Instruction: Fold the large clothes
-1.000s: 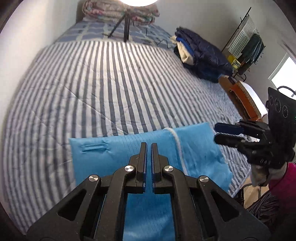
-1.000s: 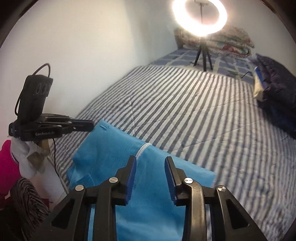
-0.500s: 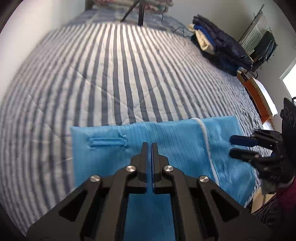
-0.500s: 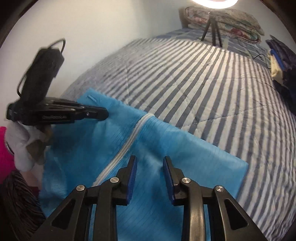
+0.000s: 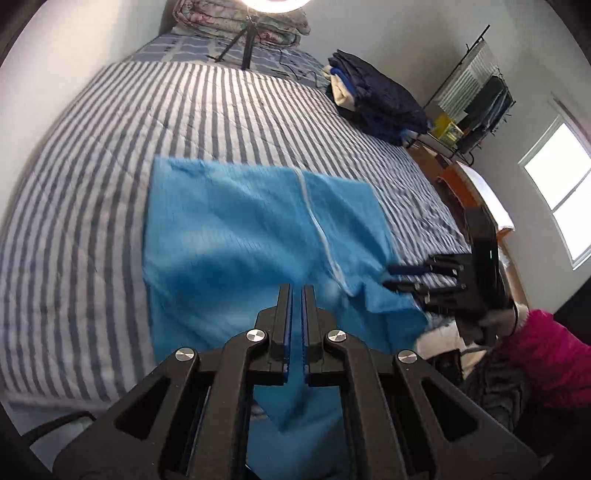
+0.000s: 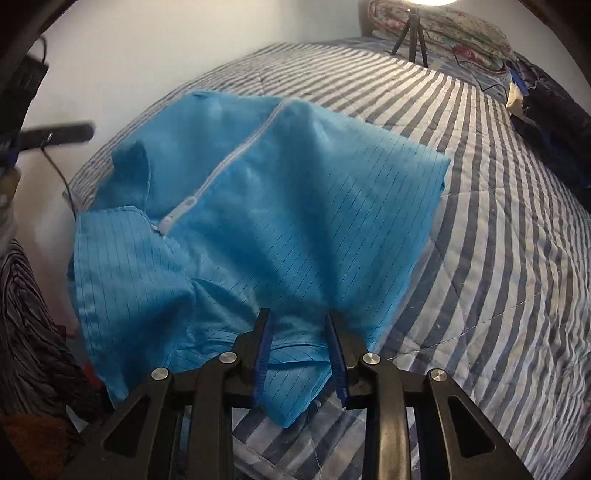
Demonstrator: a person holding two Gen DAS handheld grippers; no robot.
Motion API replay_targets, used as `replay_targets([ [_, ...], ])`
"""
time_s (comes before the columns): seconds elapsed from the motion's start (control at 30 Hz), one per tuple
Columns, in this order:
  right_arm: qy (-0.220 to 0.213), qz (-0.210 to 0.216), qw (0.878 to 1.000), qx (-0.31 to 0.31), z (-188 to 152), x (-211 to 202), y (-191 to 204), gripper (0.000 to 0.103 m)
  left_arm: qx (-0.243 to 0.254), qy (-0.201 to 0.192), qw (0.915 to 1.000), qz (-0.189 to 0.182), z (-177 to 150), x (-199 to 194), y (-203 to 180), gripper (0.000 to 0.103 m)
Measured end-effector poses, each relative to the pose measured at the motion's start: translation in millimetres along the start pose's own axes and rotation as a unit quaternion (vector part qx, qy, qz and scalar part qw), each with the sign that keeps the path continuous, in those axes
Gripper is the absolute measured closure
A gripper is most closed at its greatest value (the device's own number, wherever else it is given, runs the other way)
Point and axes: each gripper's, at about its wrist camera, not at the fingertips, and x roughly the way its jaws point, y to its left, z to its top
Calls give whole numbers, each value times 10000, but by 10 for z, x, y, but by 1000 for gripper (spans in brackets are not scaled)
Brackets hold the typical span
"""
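A blue garment (image 5: 236,236) with a white zipper (image 5: 317,229) lies spread on the near part of a striped bed cover (image 5: 155,122), its near edge hanging toward the edge of the bed. The left gripper (image 5: 296,295) points down over the near middle of the garment; its jaws are clenched together, and the cloth shows beyond and below them, but whether any fold is pinched between the pads cannot be told. In the right wrist view the garment (image 6: 295,206) is rumpled, with the zipper (image 6: 229,162) running from the far edge toward the near left, and a loose flap (image 6: 125,266) lying at the near left. The right gripper (image 6: 300,328) sits over the near edge of the garment with its jaws parted; a ridge of blue cloth lies between the two fingers, and the pads stand apart from each other without clearly pressing on it. From the left view, the right gripper (image 5: 391,277) appears at the right edge of the garment, just beside the cloth's near right corner. From the right view, the left gripper (image 6: 88,131) is a blurred dark bar to the far left, beyond the garment's left side. At the far end of the bed stands a tripod (image 5: 240,40) with a ring light, in front of folded quilts (image 5: 236,18), and a pile of dark clothes (image 5: 376,99) lies on the far right.
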Motion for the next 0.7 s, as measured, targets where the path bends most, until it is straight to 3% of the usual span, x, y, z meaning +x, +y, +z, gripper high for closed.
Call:
replay_targets([
  [0.1,-381,369,9985,160,-27,-319,27,74,95,154,9998,-120,-188,44,-160,103],
  [0.2,-679,945,9932,1,-108,-616,155,66,221,352,9990,-186,-297,164,-302,103],
  [0.3,-696,1031,9922,-69,-163,-714,254,65,324,523,9979,-204,-332,341,-400,103],
  [0.43,-555,820,9946,304,-199,-553,153,80,507,705,9961,-176,-340,604,-567,103],
  [0.7,-124,1687,9832,684,-283,-127,143,81,746,602,9946,-407,-38,844,-828,103],
])
